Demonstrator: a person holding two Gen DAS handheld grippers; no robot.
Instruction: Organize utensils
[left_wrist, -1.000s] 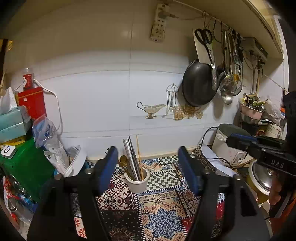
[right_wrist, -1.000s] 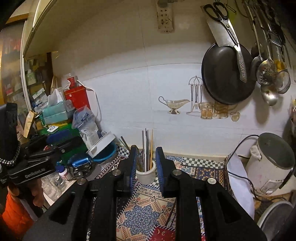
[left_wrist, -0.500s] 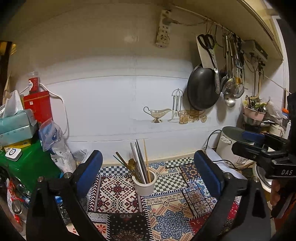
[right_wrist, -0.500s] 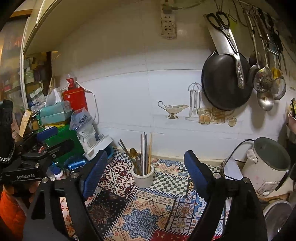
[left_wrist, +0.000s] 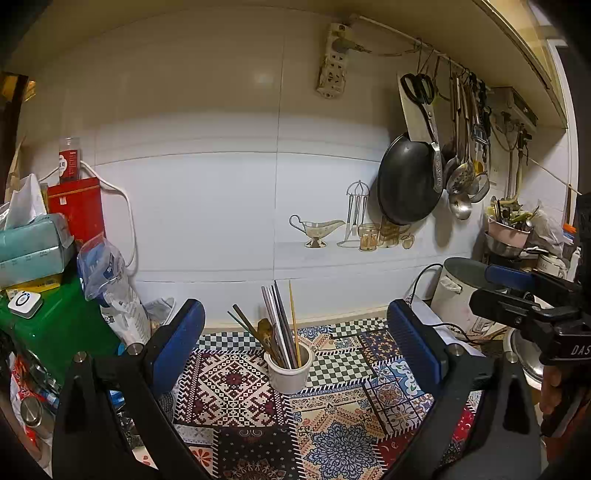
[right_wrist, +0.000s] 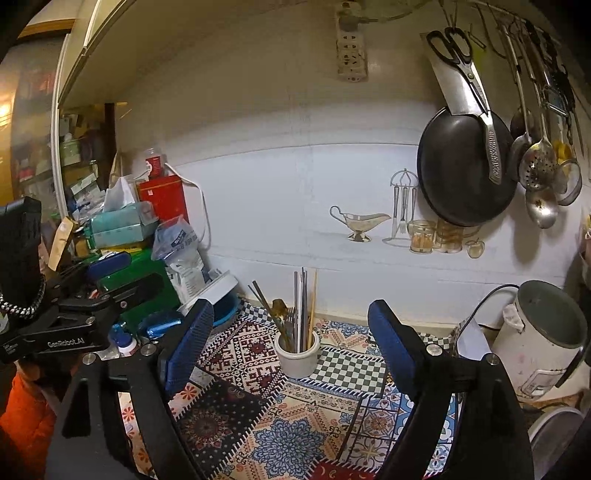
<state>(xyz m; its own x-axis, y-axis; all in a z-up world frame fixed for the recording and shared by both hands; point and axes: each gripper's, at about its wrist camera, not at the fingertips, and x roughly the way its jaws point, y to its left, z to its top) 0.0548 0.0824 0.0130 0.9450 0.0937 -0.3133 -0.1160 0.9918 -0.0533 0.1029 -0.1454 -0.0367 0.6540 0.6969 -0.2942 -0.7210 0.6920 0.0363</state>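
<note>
Left tool (left_wrist: 295, 343): I see it released, nothing between its pads.
Right tool (right_wrist: 291, 343): likewise released.
Cup (left_wrist: 290, 371): upright on patterned desk (left_wrist: 240, 391), holding chopsticks (left_wrist: 280, 325).

Both wrist cameras look forward and slightly downward along their own blue-padded fingers toward the tiled back wall. The left view sits left of the right view; each catches the other gripper at its edge. The 2 views share the white utensil cup (left_wrist: 290, 367) (right_wrist: 297, 354), patterned mat (left_wrist: 332, 435) (right_wrist: 295, 435), hanging black pan (left_wrist: 408, 182) (right_wrist: 465, 170), at middle distance.
</note>
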